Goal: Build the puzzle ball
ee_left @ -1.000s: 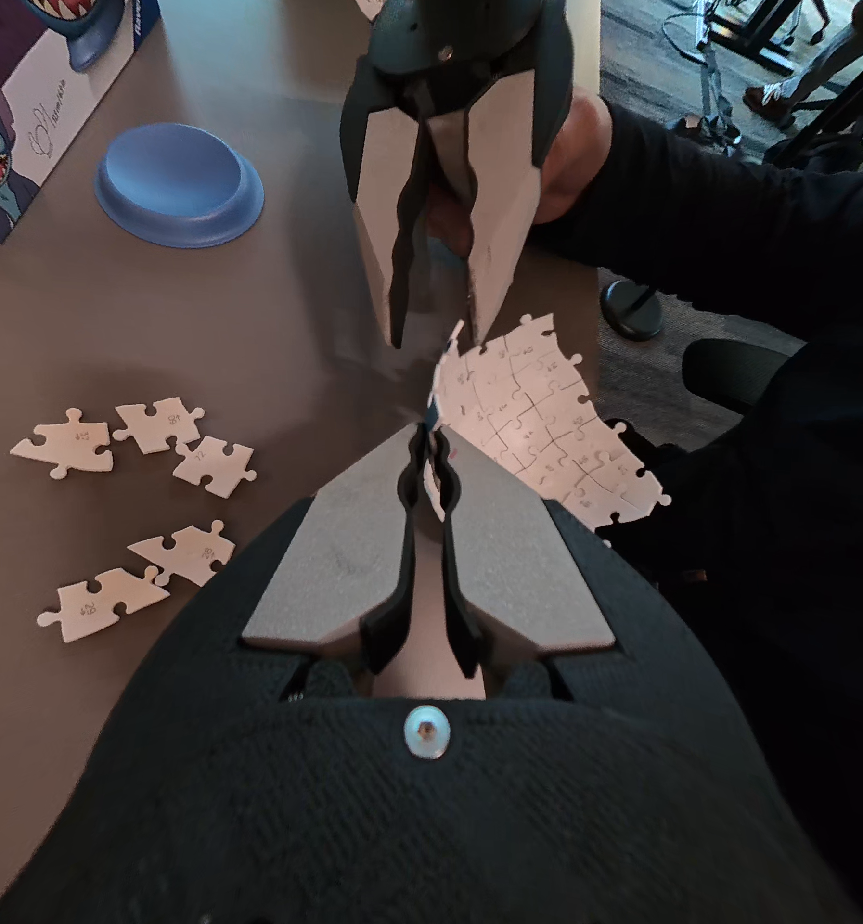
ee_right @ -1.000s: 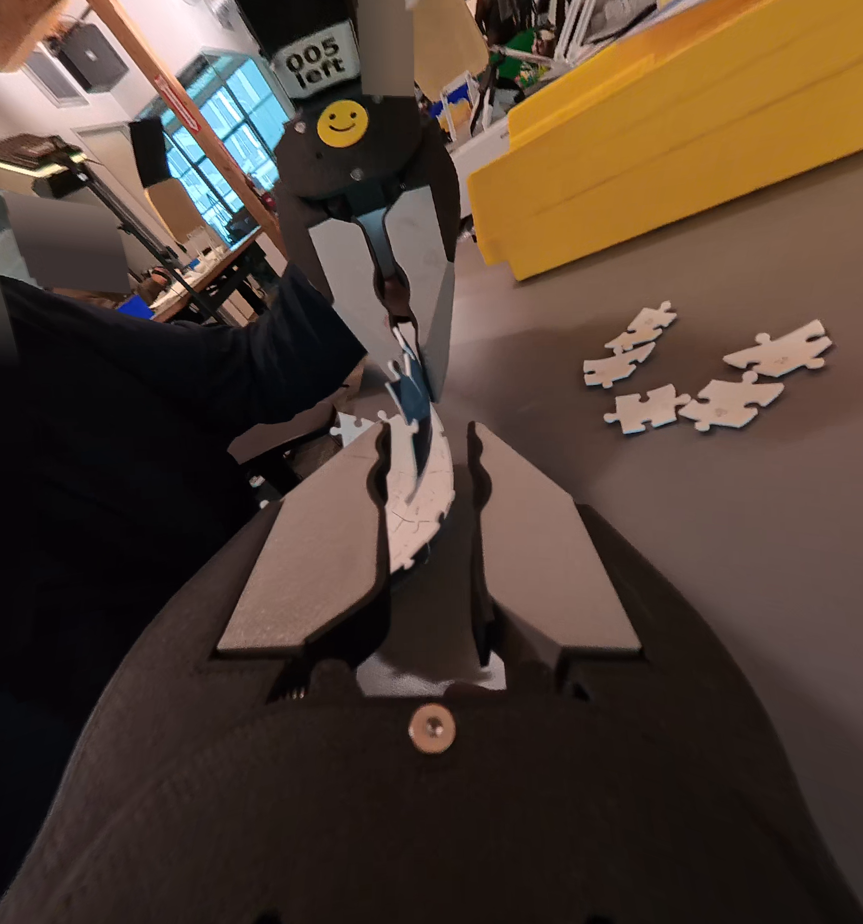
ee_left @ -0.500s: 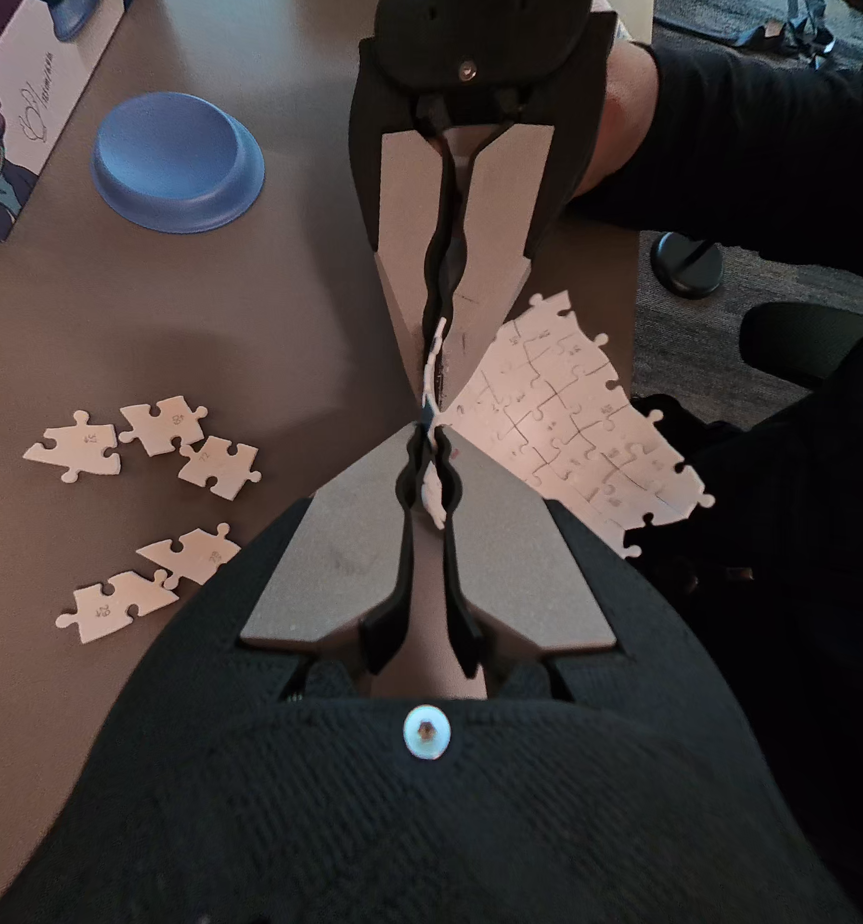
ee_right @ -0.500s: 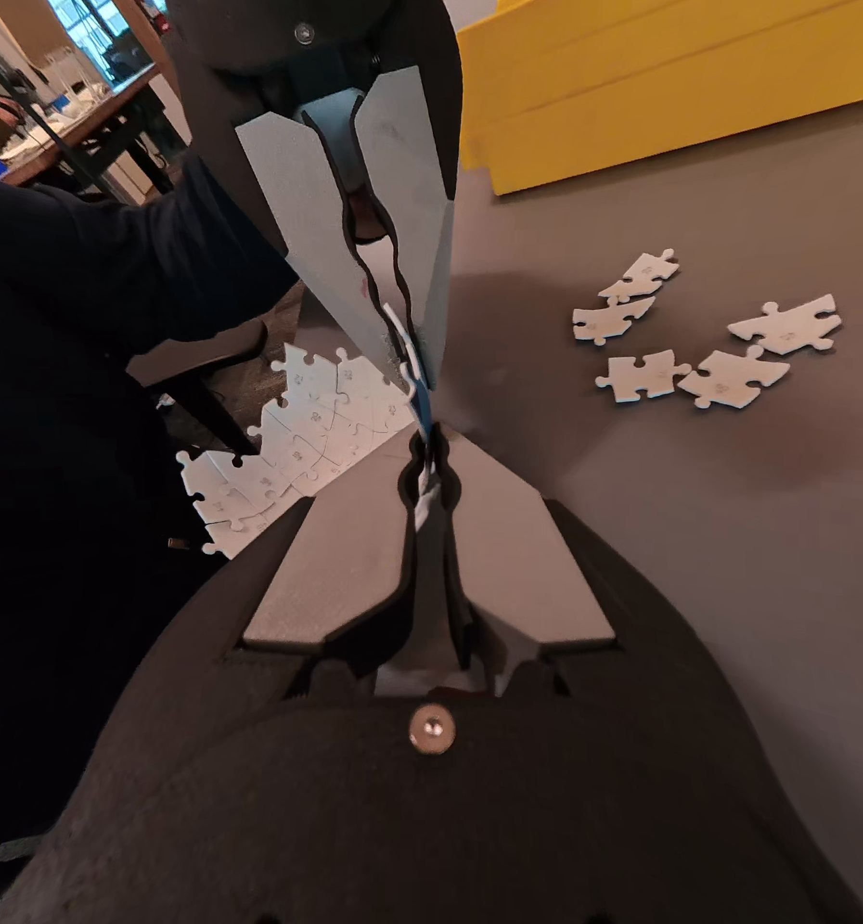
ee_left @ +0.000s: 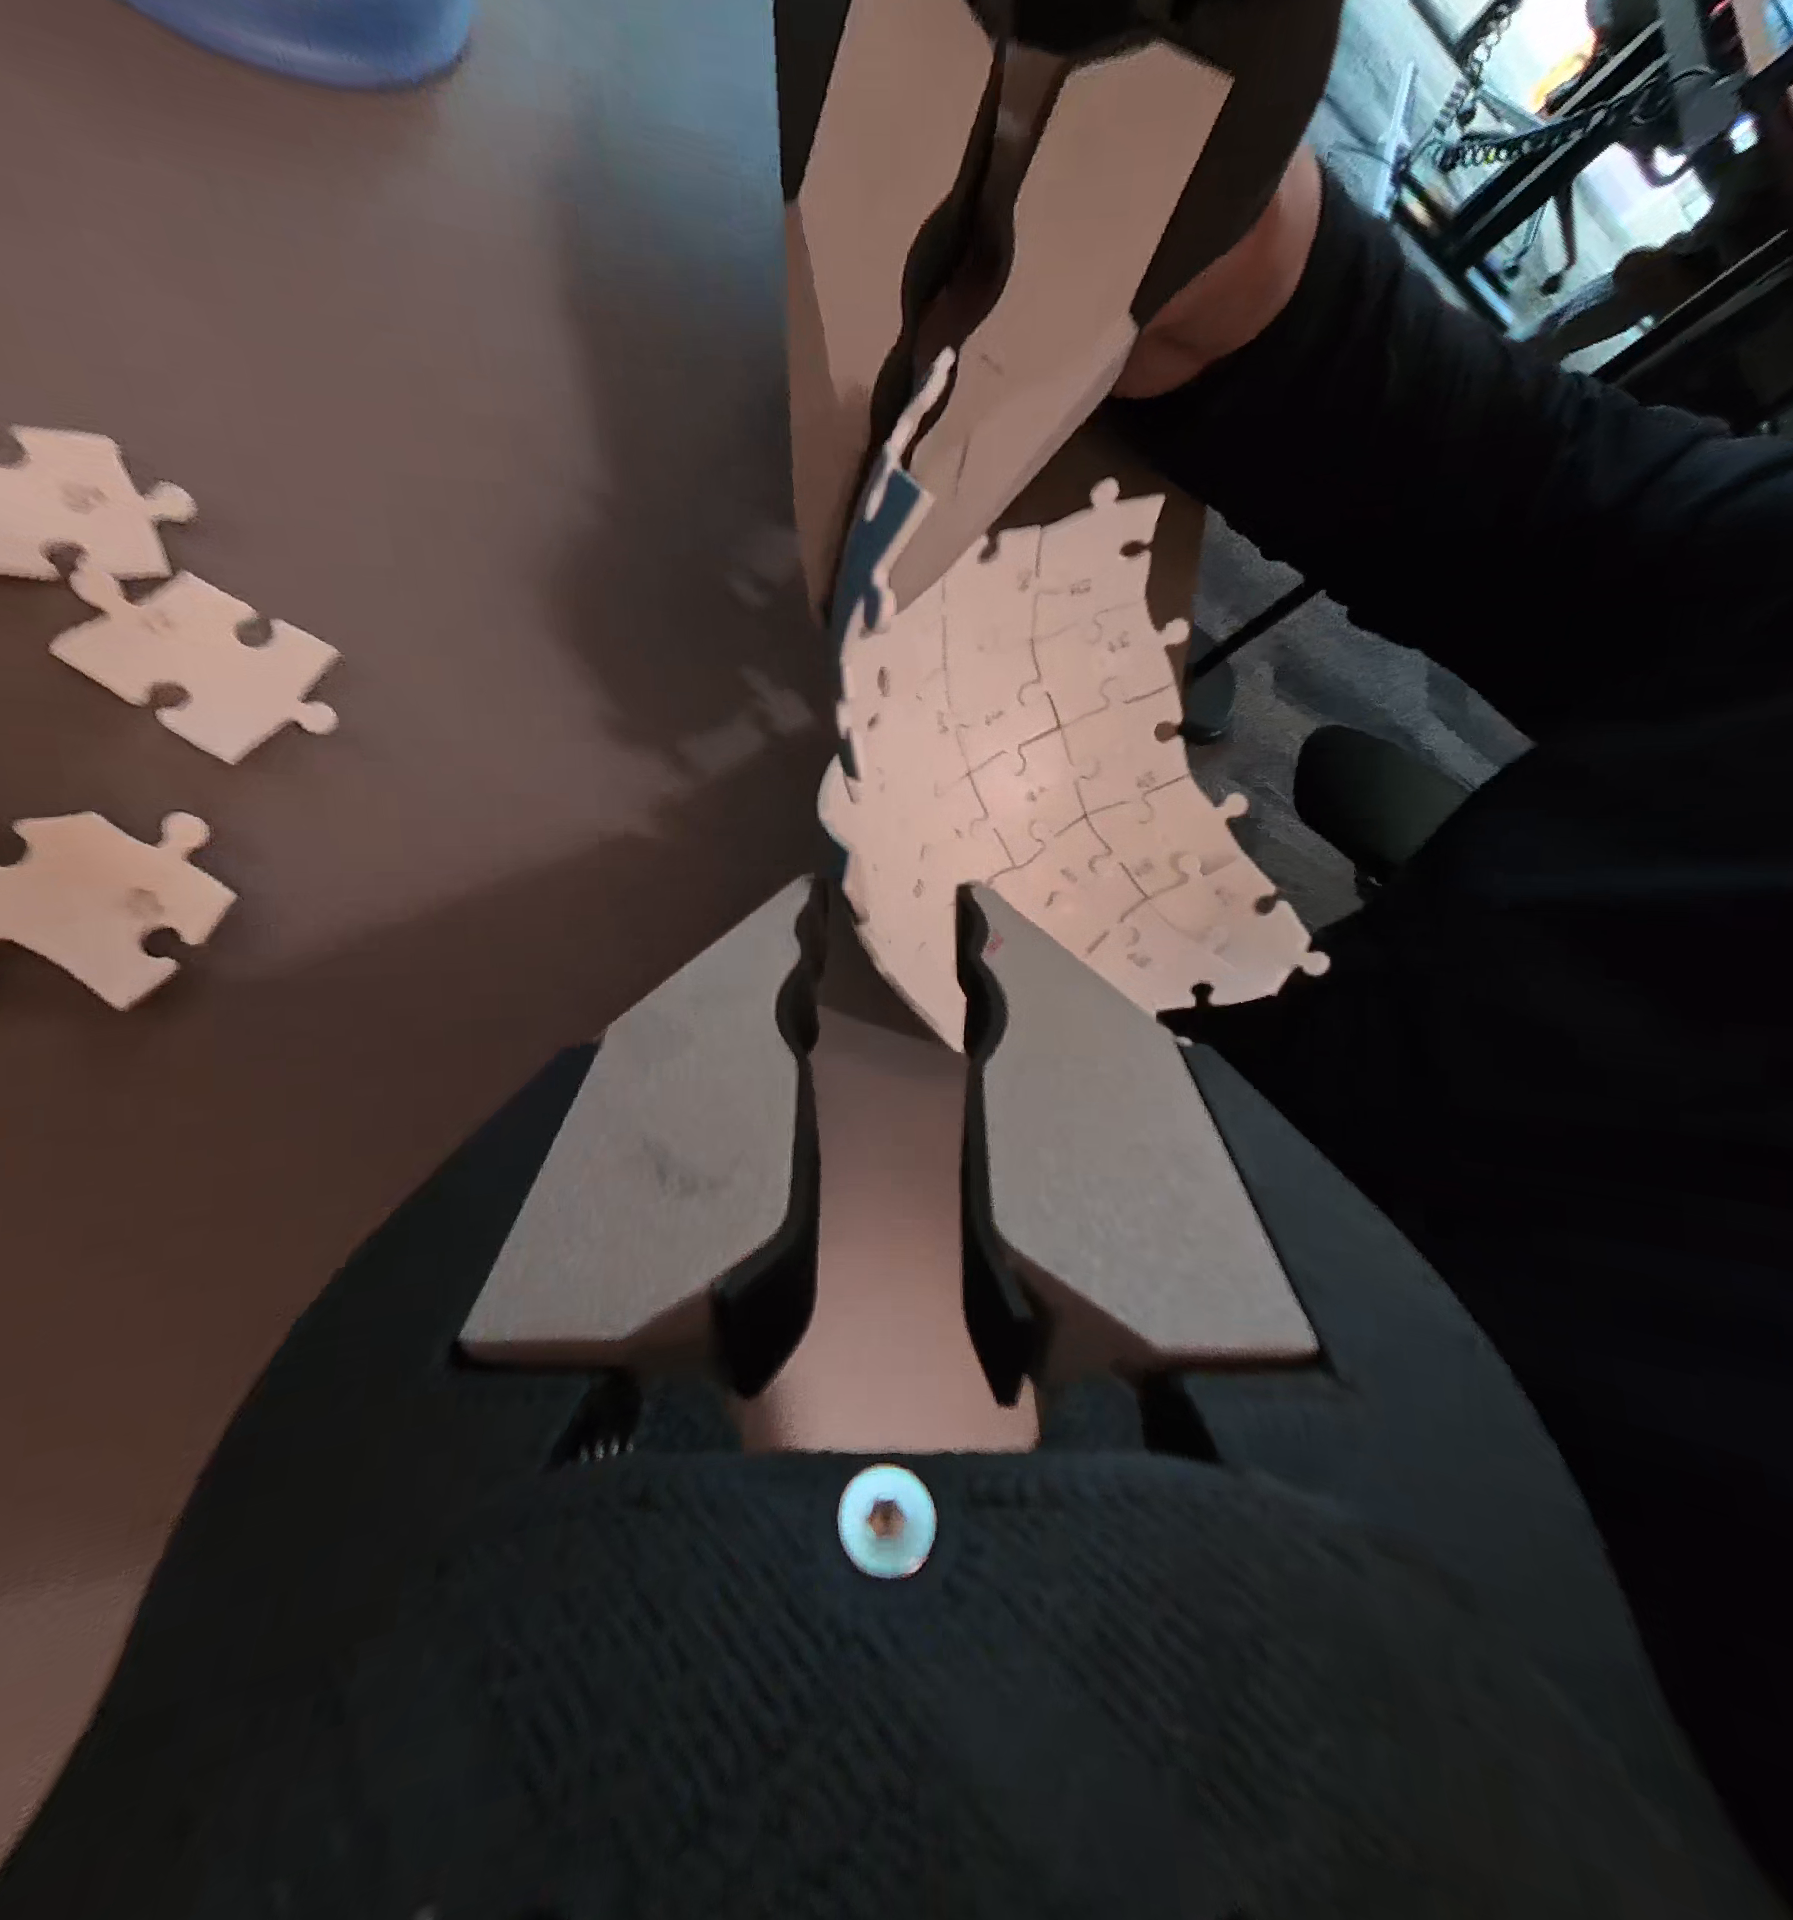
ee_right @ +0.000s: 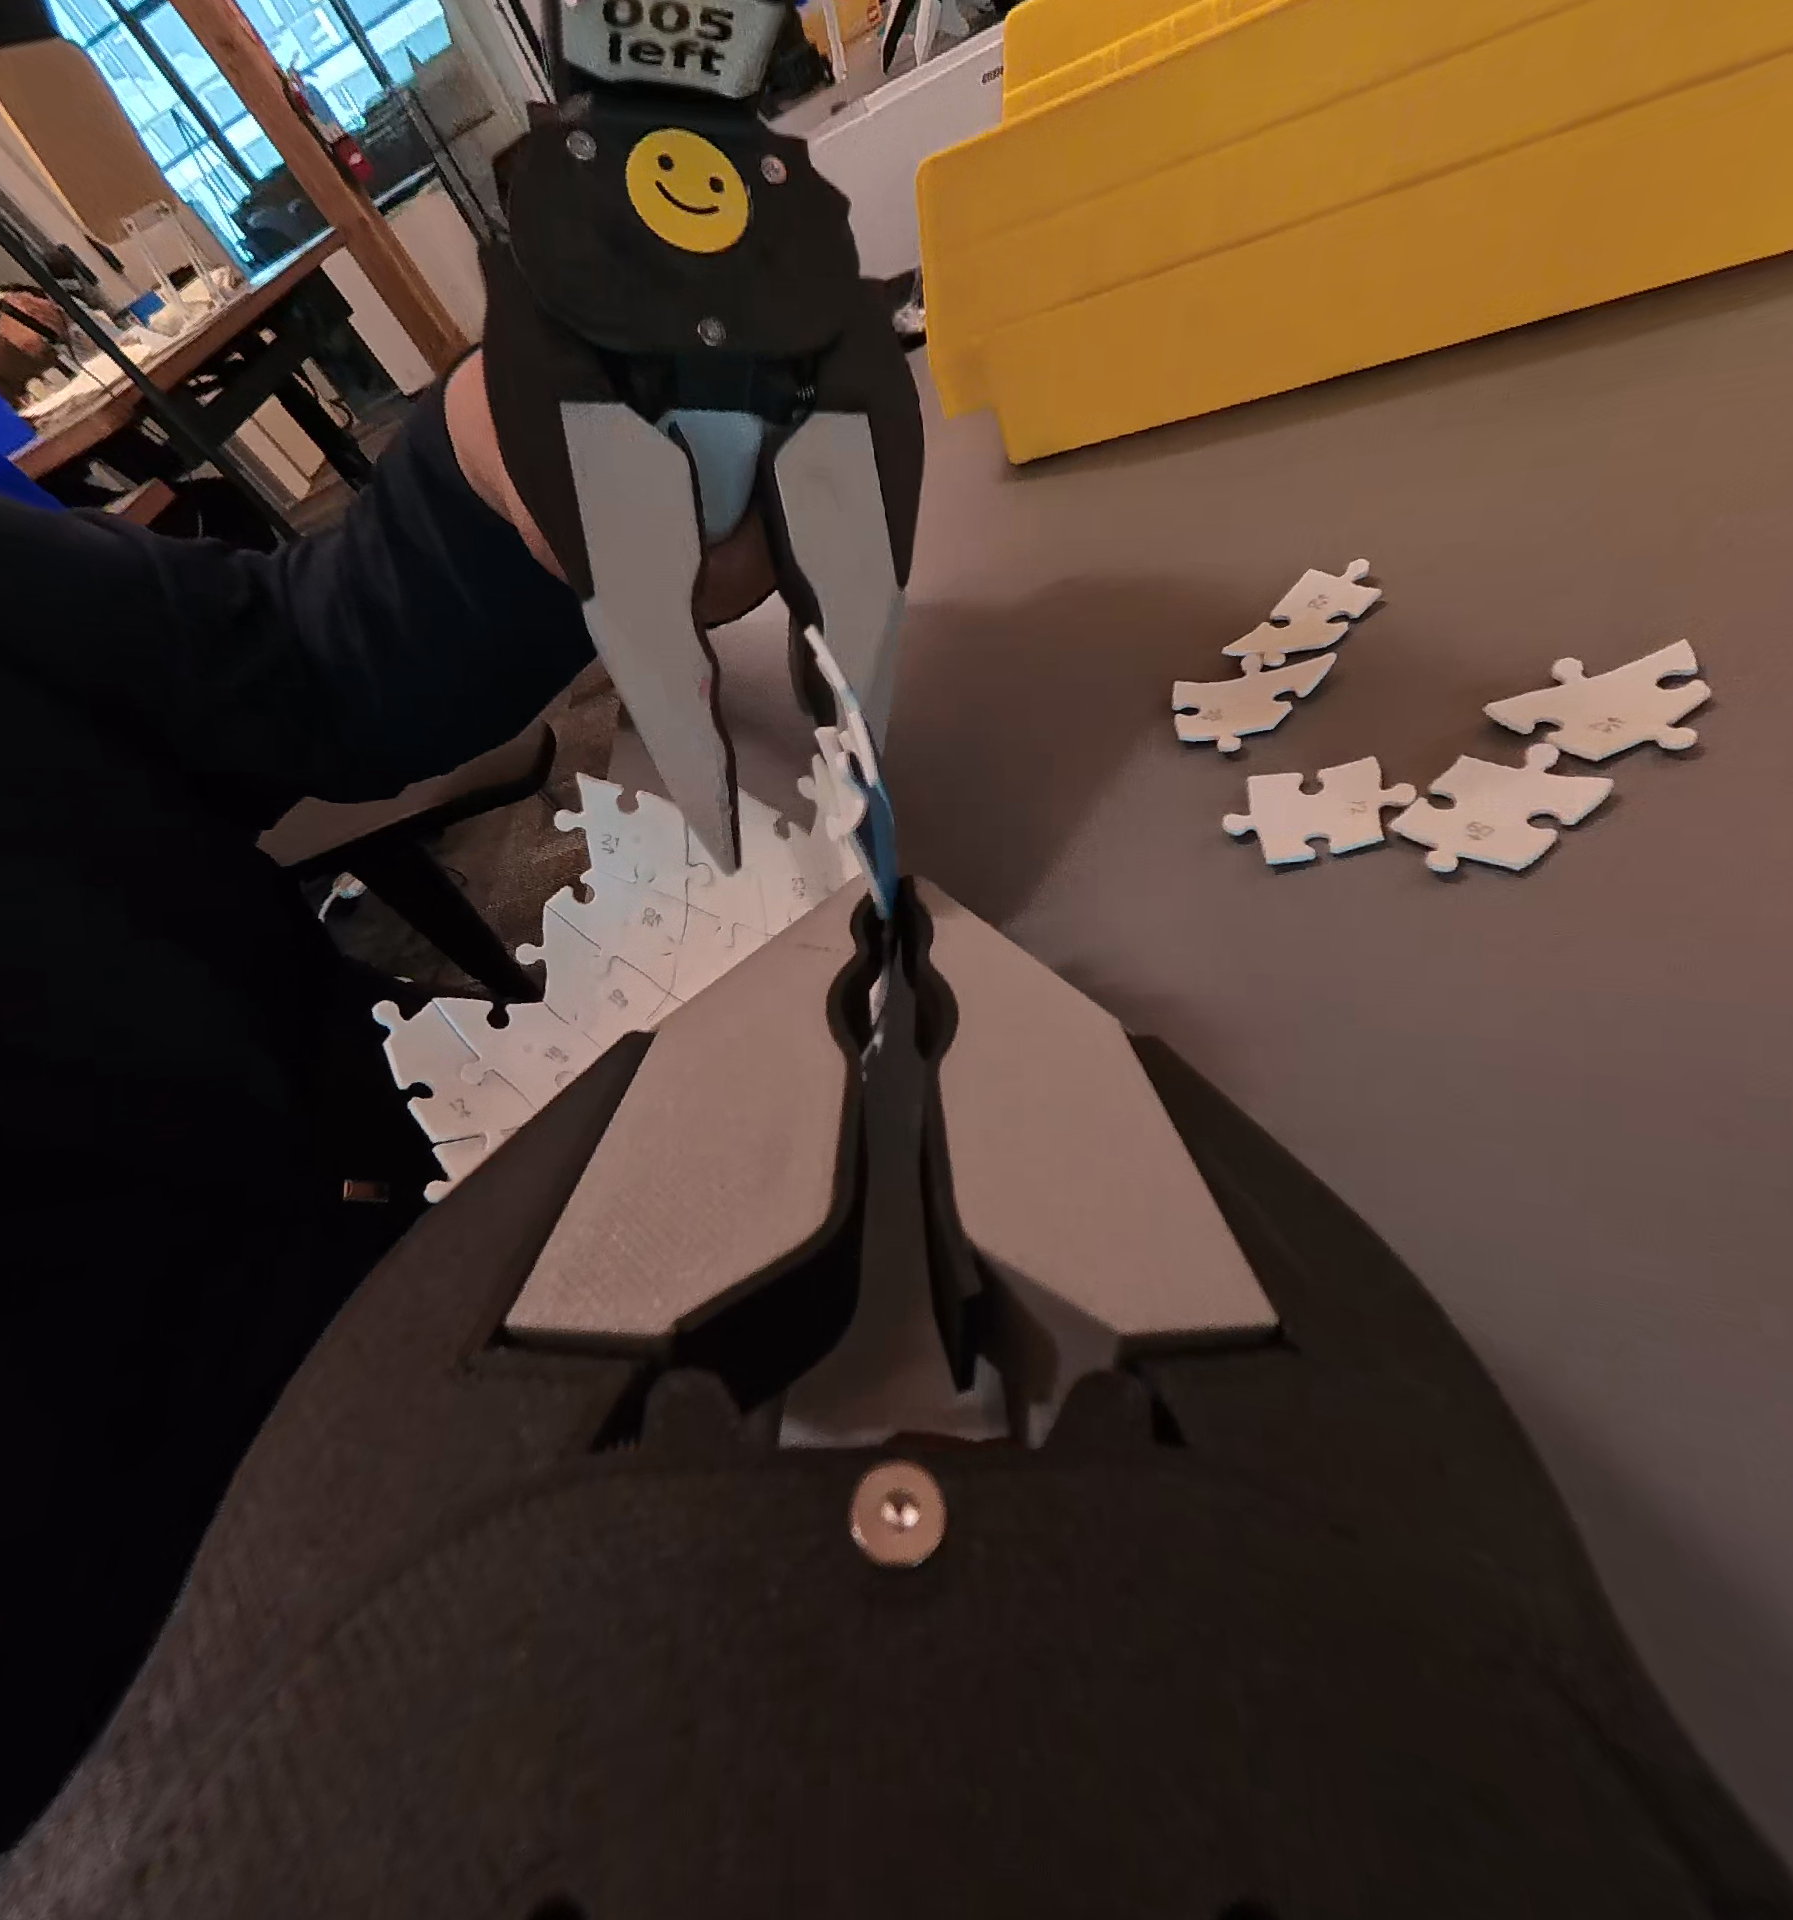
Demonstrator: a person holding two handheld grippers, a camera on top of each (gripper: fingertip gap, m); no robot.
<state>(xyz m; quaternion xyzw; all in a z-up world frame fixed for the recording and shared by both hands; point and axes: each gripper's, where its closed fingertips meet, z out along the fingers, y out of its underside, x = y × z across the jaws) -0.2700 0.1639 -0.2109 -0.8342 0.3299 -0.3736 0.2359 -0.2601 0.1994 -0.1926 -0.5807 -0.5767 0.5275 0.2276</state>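
Right hand-held gripper, jaws closed on the edge of the curved puzzle shell. Left hand-held gripper, jaws parted around the shell's opposite edge, not pinching. The shell hangs off the counter's near edge; loose pieces lie further in. Judgement: regrip near a seam, gently, to avoid popping joints.

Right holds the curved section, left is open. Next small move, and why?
Probably send the left gripper to a loose white puzzle piece on the grey table. Its jaws stand apart, gripping nothing, while the right gripper is shut on the edge of the curved white assembled puzzle section, holding it alone.
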